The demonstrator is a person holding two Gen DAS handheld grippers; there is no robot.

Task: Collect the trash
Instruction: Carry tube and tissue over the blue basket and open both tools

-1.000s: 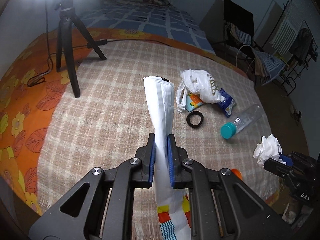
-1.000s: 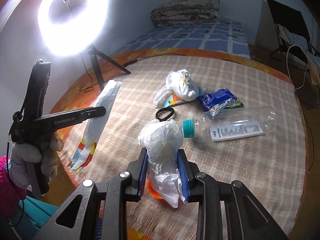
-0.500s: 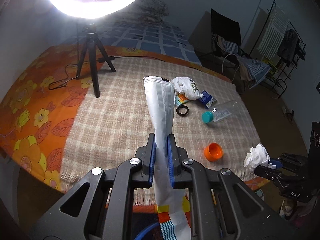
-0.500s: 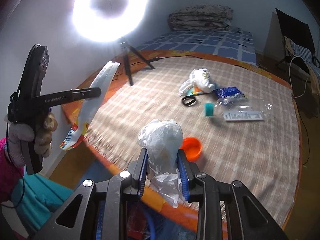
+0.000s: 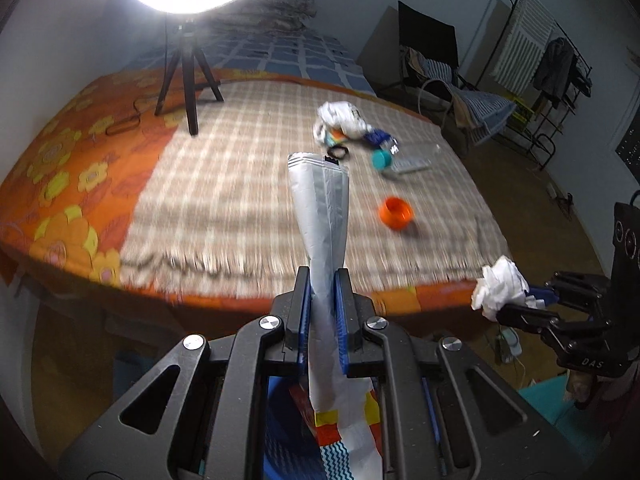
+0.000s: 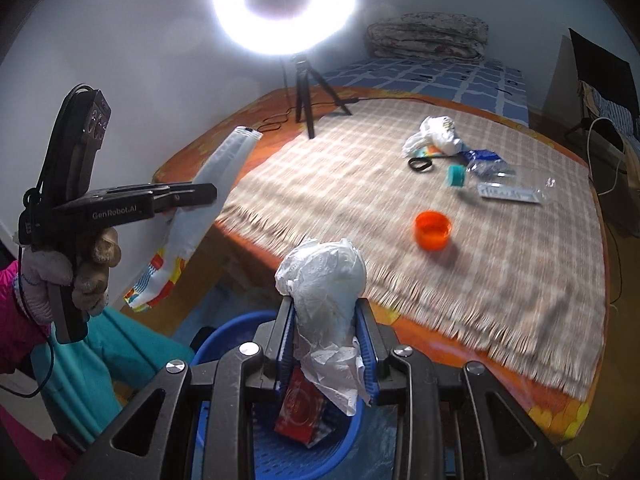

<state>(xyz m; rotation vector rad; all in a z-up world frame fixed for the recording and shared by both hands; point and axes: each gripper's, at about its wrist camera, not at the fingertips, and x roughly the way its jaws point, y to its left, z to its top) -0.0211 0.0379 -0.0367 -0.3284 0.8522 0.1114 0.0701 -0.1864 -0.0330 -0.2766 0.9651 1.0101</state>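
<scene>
- Left gripper [image 5: 323, 312] is clamping a long silver snack wrapper [image 5: 320, 208]; the jaws are pressed together on its lower part, the silver end is pointing to 12 o'clock and the printed end is hanging down at 6.
- Right gripper [image 6: 326, 344] is clamping a crumpled white tissue wad [image 6: 324, 280], jaws partly apart around its bulk.
- A gloved hand [image 6: 68, 276] is holding the left tool level at 9 o'clock in the right view, off the bed edge.
- Blue basket [image 6: 224, 332] is sitting under the right gripper at 6 o'clock, with a red packet [image 6: 300, 412] inside.
- Lying on the checked blanket [image 6: 360, 184] toward 1 o'clock: one orange cap [image 6: 433, 229], one clear bottle [image 6: 508, 192] with a teal cap, one black ring [image 6: 420, 164], one white bag [image 6: 438, 136], one blue wrapper [image 6: 482, 156].
</scene>
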